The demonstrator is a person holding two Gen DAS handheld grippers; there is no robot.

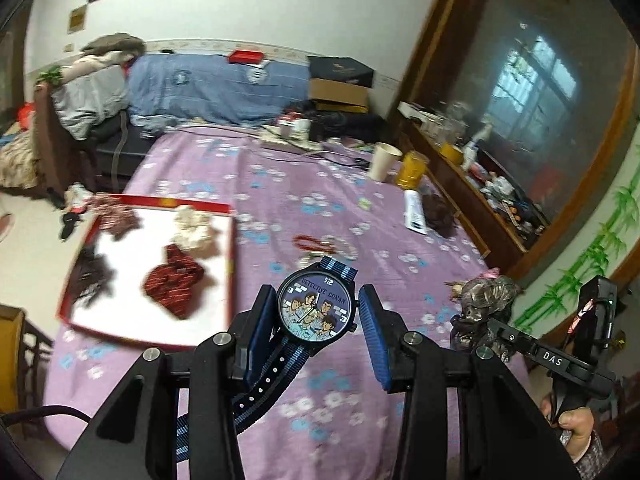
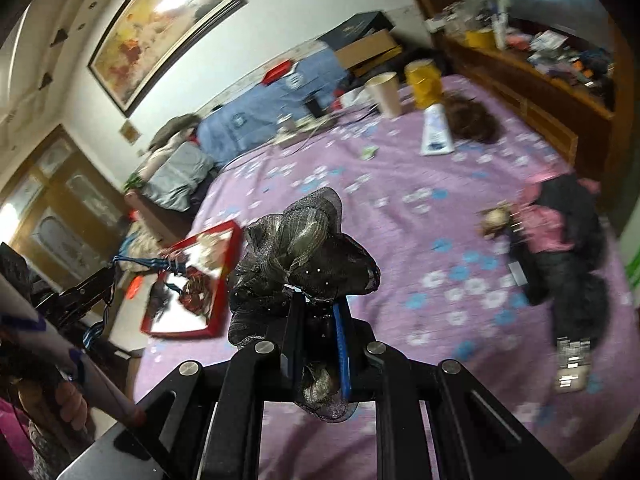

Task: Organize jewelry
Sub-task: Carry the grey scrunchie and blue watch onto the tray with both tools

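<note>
My left gripper (image 1: 316, 296) is shut on a watch (image 1: 318, 306) with a cartoon dial. Its blue striped strap hangs down between the fingers. It is held above the purple floral bed cover (image 1: 320, 192). To the left lies a red-rimmed tray (image 1: 120, 335) holding a dark red scrunchie (image 1: 174, 280), a white one (image 1: 194, 228) and darker ones. My right gripper (image 2: 316, 300) is shut on a dark grey gauzy scrunchie (image 2: 304, 256), raised over the bed. A red bead bracelet (image 1: 308, 244) and a pale one (image 1: 340, 244) lie on the cover beyond the watch.
A paper cup (image 1: 384, 160), a yellow jar (image 1: 412, 168), a white tube (image 1: 414, 212) and a dark hairpiece (image 1: 440, 216) sit toward the far right. A cluttered wooden dresser (image 1: 480, 184) borders the bed. Pink and black clothing (image 2: 560, 240) lies on the right side.
</note>
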